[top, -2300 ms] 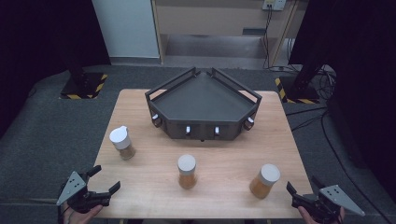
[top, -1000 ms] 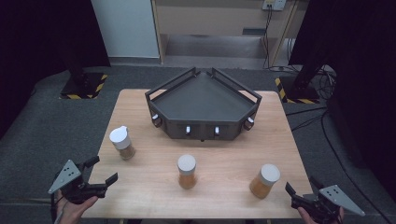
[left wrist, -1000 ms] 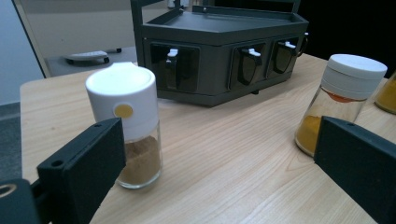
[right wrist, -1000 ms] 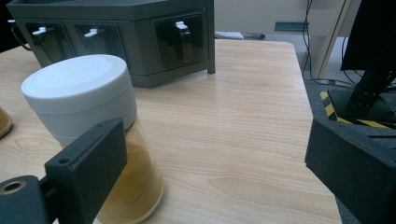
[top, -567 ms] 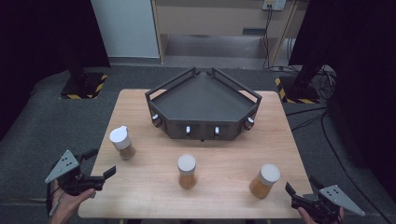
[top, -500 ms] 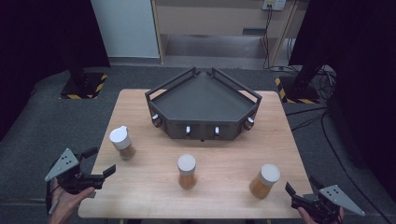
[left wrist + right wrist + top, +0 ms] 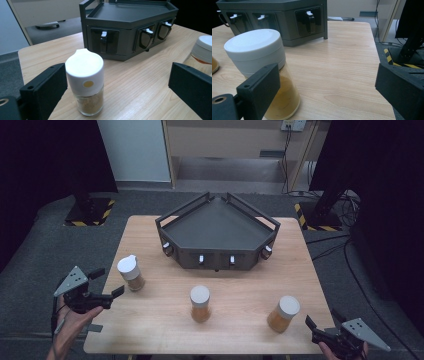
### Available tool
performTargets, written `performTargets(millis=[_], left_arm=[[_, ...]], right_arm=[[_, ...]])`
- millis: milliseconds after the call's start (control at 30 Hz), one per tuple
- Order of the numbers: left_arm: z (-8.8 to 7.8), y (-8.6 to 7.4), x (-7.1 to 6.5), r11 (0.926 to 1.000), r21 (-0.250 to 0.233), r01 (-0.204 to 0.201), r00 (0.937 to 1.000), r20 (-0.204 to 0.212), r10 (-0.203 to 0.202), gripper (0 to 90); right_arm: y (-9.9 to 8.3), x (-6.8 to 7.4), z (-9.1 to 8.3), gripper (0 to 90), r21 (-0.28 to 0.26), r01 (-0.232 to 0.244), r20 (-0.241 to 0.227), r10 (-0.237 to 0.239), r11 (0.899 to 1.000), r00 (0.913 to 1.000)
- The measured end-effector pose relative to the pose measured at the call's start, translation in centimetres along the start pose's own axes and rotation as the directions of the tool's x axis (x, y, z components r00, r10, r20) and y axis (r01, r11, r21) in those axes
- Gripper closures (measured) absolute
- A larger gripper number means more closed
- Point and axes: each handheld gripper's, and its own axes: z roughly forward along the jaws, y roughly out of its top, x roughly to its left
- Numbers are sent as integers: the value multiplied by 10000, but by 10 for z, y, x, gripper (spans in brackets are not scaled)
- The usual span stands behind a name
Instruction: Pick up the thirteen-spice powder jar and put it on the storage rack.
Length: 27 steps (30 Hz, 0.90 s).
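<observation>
Three white-capped spice jars stand on the wooden table (image 7: 240,280): a left jar (image 7: 130,272), a middle jar (image 7: 200,303) and a right jar (image 7: 283,314). My left gripper (image 7: 107,282) hovers at the table's left edge, open, pointing at the left jar. In the left gripper view that jar (image 7: 85,82) stands ahead between the wide jaws, close to the left one, untouched. My right gripper (image 7: 322,319) is open at the front right corner, just right of the right jar. In the right gripper view this jar (image 7: 262,65) stands behind the left jaw.
A dark angular rack (image 7: 217,232) with clips along its front sits at the table's back centre, also in the gripper views (image 7: 130,20) (image 7: 274,15). The middle jar (image 7: 202,50) shows at the right of the left gripper view. Grey carpet surrounds the table.
My left gripper has risen and moved away from the front edge, toward the left jar. The right gripper and all jars have stayed put.
</observation>
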Motion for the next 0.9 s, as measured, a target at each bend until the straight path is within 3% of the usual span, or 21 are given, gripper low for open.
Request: performTargets(millis=[333, 900], left_arm=[[20, 7, 7, 9992, 389, -37, 9996, -295, 49, 12], [55, 6, 23, 9956, 803, 474, 9977, -524, -433, 18]], right_arm=[[0, -1, 0, 59, -2, -33, -11, 33, 10000, 10000], [0, -1, 0, 60, 0, -48, -23, 48, 10000, 10000]])
